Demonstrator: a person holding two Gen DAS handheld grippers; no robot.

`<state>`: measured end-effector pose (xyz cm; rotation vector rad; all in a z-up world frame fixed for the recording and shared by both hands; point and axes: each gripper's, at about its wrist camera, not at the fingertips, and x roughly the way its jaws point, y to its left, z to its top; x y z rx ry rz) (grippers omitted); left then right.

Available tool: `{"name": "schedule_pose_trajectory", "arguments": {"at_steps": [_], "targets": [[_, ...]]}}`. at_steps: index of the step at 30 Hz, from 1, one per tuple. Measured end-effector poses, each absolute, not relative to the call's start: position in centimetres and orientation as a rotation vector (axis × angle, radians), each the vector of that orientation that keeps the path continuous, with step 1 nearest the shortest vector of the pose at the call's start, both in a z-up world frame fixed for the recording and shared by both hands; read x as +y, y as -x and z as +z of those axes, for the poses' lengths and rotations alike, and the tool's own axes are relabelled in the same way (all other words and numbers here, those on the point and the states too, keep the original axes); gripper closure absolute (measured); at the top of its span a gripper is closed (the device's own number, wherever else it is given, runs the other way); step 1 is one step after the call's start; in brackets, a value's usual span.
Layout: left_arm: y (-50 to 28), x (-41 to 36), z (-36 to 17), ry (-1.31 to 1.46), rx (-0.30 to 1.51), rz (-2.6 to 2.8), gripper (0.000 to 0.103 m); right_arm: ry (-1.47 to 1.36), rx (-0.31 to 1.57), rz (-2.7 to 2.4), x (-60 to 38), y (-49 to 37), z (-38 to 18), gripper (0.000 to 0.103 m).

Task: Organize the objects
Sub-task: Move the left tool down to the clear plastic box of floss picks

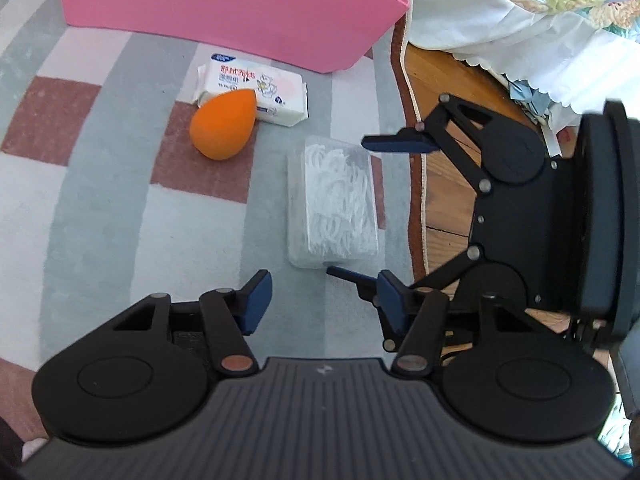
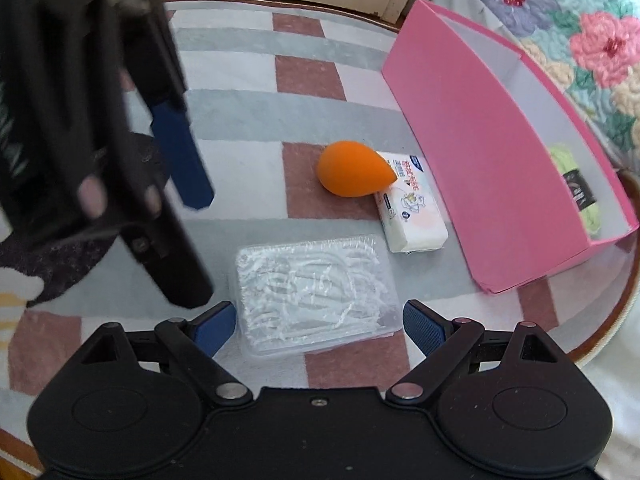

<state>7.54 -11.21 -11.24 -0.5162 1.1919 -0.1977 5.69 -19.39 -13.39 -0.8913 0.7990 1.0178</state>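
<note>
A clear box of white floss picks (image 2: 316, 292) lies on the checked rug. My right gripper (image 2: 320, 326) is open and straddles the box, one pad at each short end, with no firm press showing. From the left wrist view the same right gripper (image 1: 346, 206) reaches in from the right around the box (image 1: 334, 204). My left gripper (image 1: 324, 304) is open just in front of the box, with nothing between its fingers. An orange teardrop sponge (image 1: 222, 126) leans against a white wipes pack (image 1: 256, 88). Behind them stands the pink box (image 1: 232, 4).
The pink box (image 2: 480, 152) holds a green item (image 2: 576, 184) at its right end. A floral quilt (image 2: 592, 48) and white bed skirt (image 1: 500, 28) hang to the right. Wood floor (image 1: 448, 92) borders the rug's edge. My left gripper's blue finger (image 2: 182, 156) hangs at left.
</note>
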Motion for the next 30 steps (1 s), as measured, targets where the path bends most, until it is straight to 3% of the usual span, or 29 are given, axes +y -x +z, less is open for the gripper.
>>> {"name": "schedule_pose_trajectory", "arguments": {"at_steps": [16, 24, 30], "targets": [[-8.2, -10.0, -13.1, 0.602, 1.125, -0.144, 0.081, 0.668, 0.948, 1.014, -19.6, -9.0, -14.8, 0.007], [-8.4, -8.5, -12.9, 0.628, 1.069, -0.060, 0.081, 0.237, 1.066, 0.896, -22.2, -9.8, -14.1, 0.007], [-8.3, -7.5, -12.6, 0.579, 1.027, -0.009, 0.078, 0.113, 1.096, 0.884, -21.9, -7.5, -14.3, 0.006]]}}
